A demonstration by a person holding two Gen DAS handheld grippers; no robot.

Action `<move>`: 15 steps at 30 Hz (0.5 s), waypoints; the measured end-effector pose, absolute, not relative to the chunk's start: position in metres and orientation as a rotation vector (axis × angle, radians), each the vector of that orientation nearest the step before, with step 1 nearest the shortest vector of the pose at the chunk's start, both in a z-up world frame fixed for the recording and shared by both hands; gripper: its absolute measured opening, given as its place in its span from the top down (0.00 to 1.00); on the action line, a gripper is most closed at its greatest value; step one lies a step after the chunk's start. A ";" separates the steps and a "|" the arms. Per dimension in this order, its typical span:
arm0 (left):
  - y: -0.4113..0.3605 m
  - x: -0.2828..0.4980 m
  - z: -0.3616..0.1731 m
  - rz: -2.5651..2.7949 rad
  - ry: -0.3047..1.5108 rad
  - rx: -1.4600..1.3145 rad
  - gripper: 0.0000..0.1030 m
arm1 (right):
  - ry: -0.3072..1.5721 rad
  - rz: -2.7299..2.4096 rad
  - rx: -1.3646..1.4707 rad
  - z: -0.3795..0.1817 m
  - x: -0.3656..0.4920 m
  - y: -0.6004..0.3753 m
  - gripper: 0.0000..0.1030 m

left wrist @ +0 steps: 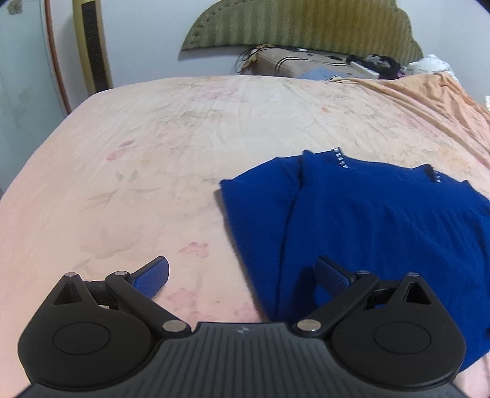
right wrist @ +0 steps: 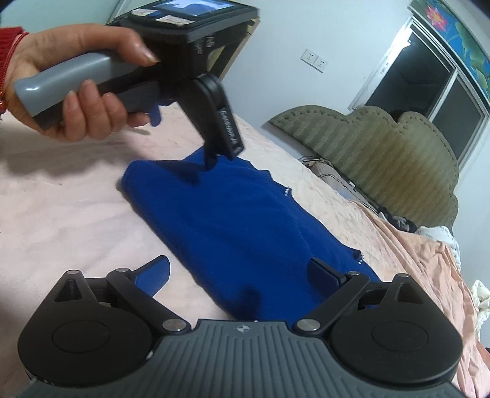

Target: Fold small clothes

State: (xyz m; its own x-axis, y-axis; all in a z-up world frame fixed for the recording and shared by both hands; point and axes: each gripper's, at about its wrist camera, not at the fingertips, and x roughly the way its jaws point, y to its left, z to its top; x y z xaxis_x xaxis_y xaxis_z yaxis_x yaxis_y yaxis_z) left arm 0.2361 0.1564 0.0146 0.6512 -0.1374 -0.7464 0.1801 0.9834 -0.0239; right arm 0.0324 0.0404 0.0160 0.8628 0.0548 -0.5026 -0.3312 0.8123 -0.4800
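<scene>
A blue garment (left wrist: 367, 220) lies partly folded on the pink bed sheet (left wrist: 153, 153), with small shiny studs near its neckline. My left gripper (left wrist: 242, 275) is open just above the garment's near left edge, one finger over the sheet, the other over the cloth. In the right wrist view the same garment (right wrist: 229, 223) lies lengthwise. My right gripper (right wrist: 239, 274) is open over its near end, holding nothing. The left gripper also shows in that view (right wrist: 211, 147), held by a hand above the garment's far end.
A green padded headboard (left wrist: 306, 27) stands at the back, with a cluttered bedside table (left wrist: 321, 65) in front of it. An orange blanket (left wrist: 428, 91) covers the far right of the bed. A window (right wrist: 428, 82) is in the wall.
</scene>
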 end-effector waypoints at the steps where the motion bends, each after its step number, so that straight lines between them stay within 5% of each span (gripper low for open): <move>1: 0.156 0.238 0.015 -0.188 0.843 0.048 0.00 | 0.496 0.220 -0.594 0.015 0.032 0.042 0.06; 15: 0.165 0.297 -0.006 -0.427 0.972 -0.235 0.00 | 0.404 0.217 -0.788 0.000 0.046 0.090 0.12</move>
State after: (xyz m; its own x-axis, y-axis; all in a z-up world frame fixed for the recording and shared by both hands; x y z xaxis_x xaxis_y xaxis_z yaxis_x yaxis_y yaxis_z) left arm 0.2969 0.1651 -0.0059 0.4901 -0.4511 -0.7459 0.2445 0.8925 -0.3791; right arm 0.0464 0.0901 0.0000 0.9018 0.0397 -0.4304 -0.3368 0.6887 -0.6421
